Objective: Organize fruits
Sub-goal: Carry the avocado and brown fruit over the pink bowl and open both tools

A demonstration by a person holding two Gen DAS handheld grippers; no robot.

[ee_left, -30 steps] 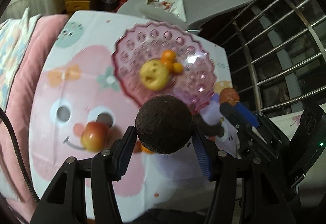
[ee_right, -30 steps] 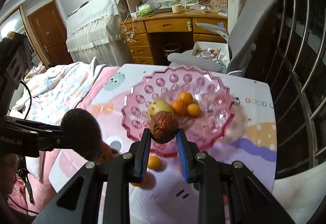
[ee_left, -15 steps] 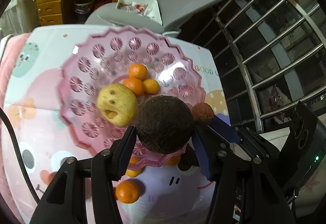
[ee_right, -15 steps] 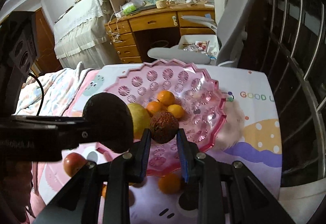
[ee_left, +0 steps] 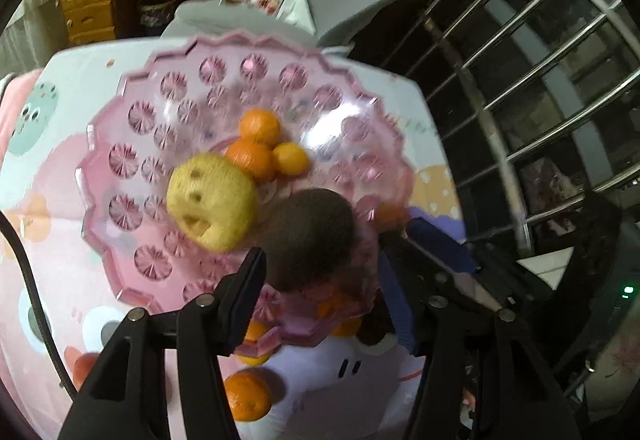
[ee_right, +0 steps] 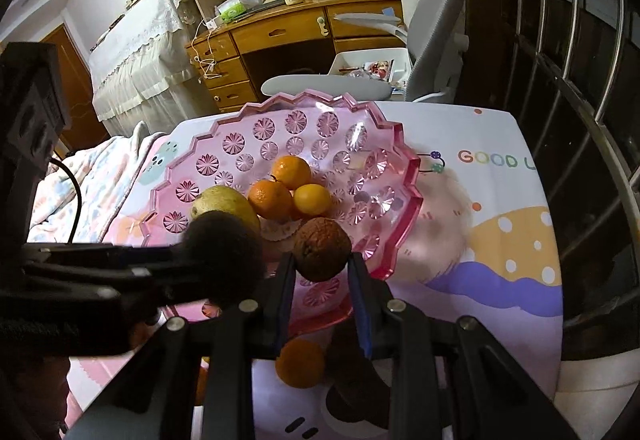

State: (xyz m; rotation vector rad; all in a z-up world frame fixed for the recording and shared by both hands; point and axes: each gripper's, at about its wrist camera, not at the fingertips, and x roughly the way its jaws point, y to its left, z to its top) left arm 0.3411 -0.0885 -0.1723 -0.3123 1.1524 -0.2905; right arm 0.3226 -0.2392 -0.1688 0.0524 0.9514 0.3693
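A pink glass fruit bowl point(ee_left: 132, 144) point(ee_right: 400, 176) holds a yellow pear point(ee_left: 212, 200) point(ee_right: 216, 204) and three oranges point(ee_left: 260, 128) point(ee_right: 292, 172). My left gripper point(ee_left: 320, 280) stands open over the bowl's near side; the dark avocado point(ee_left: 310, 236) point(ee_right: 224, 256) sits between its spread fingers, apart from both pads, blurred. My right gripper point(ee_right: 322, 272) is shut on a brown wrinkled fruit point(ee_right: 322, 248) above the bowl's near rim.
Loose oranges point(ee_left: 246, 394) point(ee_right: 300, 362) and a red apple point(ee_left: 82, 368) lie on the cartoon-print table in front of the bowl. A grey chair point(ee_right: 436, 20) and wooden desk point(ee_right: 280, 36) stand behind. Metal railing point(ee_left: 540, 80) runs along the right.
My left gripper has opened over the bowl and let go of the avocado, which now sits lower. Both grippers moved forward over the bowl.
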